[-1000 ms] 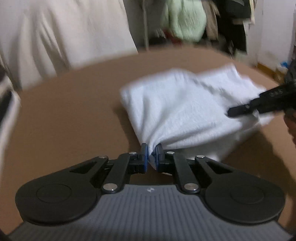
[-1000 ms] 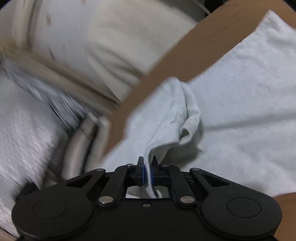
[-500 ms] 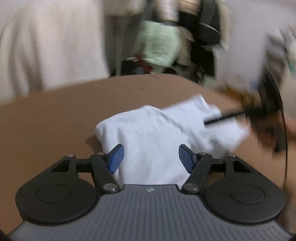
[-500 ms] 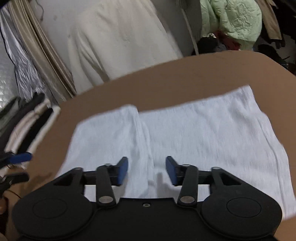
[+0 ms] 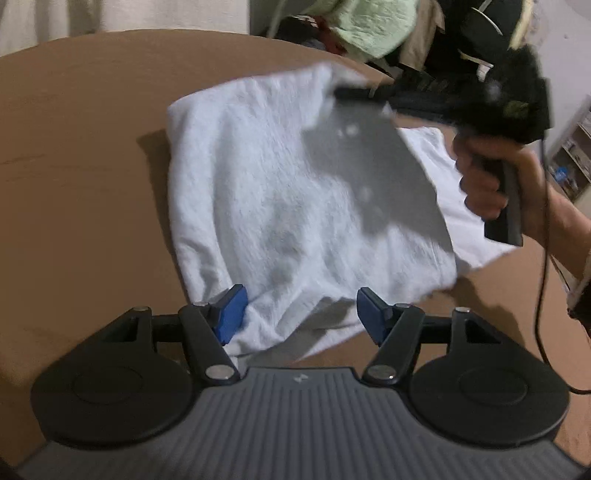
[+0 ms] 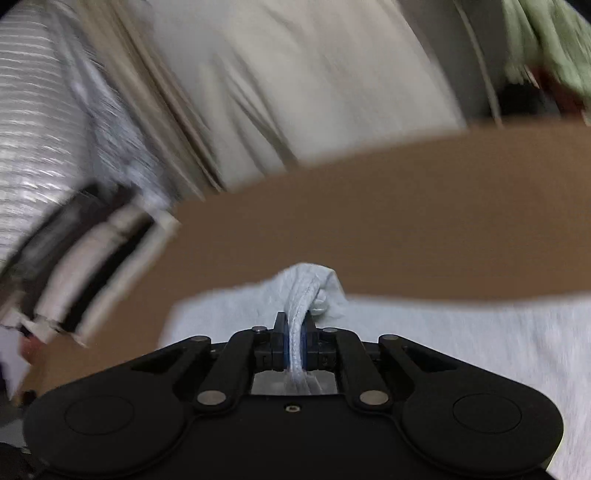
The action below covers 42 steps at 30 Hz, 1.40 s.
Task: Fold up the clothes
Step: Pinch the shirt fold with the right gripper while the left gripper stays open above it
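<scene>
A white garment (image 5: 280, 206) lies folded on the brown round table (image 5: 81, 155). My left gripper (image 5: 299, 314) is open, its blue pads on either side of the garment's near edge, gripping nothing. My right gripper (image 6: 294, 332) is shut on a bunched fold of the white garment (image 6: 461, 343) and lifts it. In the left wrist view the right gripper (image 5: 369, 92) holds the garment's far corner up above the table, with a hand on its handle.
Hanging pale clothes (image 6: 295, 81) and a green quilted item (image 5: 365, 26) are beyond the table's far edge. A stack of folded clothes (image 6: 85, 251) sits at the left in the right wrist view. A shelf (image 5: 576, 155) stands at the far right.
My right gripper closed on the garment's edge and lifted it. My left gripper stayed open and moved closer over the near edge.
</scene>
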Available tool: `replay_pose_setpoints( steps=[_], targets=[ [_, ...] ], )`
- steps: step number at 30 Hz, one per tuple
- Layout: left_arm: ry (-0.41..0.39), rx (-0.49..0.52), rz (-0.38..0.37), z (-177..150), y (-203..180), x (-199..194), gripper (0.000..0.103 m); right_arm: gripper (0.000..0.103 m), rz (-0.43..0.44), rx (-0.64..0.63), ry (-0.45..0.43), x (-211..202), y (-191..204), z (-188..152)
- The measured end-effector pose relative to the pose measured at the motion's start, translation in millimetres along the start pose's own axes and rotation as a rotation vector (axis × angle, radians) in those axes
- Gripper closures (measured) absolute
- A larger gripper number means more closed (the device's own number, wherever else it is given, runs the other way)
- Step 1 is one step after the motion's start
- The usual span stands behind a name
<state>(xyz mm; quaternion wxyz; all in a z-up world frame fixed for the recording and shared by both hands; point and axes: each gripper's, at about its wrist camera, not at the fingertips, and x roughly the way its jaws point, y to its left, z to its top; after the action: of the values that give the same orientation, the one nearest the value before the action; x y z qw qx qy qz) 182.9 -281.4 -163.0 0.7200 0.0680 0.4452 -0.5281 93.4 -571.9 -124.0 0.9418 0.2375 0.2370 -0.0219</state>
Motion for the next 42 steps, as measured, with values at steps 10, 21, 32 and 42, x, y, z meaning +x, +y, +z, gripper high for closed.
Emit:
replay_pose_setpoints(
  steps=[10, 21, 32, 42],
  targets=[
    [0.052, -0.147, -0.125, -1, 30, -6, 0.04, 0.06, -0.397, 0.0, 0.144, 10, -9, -14],
    [-0.022, -0.138, 0.028, 3, 52, -20, 0.038, 0.046, -0.182, 0.429, 0.111, -91, 24, -109],
    [-0.019, -0.037, 0.249, -2, 38, -20, 0.038, 0.097, -0.263, 0.089, 0.17, -104, 41, -92],
    [-0.278, 0.033, 0.132, 3, 14, -56, 0.038, 0.07, -0.308, 0.165, 0.228, -105, 20, -106]
  ],
)
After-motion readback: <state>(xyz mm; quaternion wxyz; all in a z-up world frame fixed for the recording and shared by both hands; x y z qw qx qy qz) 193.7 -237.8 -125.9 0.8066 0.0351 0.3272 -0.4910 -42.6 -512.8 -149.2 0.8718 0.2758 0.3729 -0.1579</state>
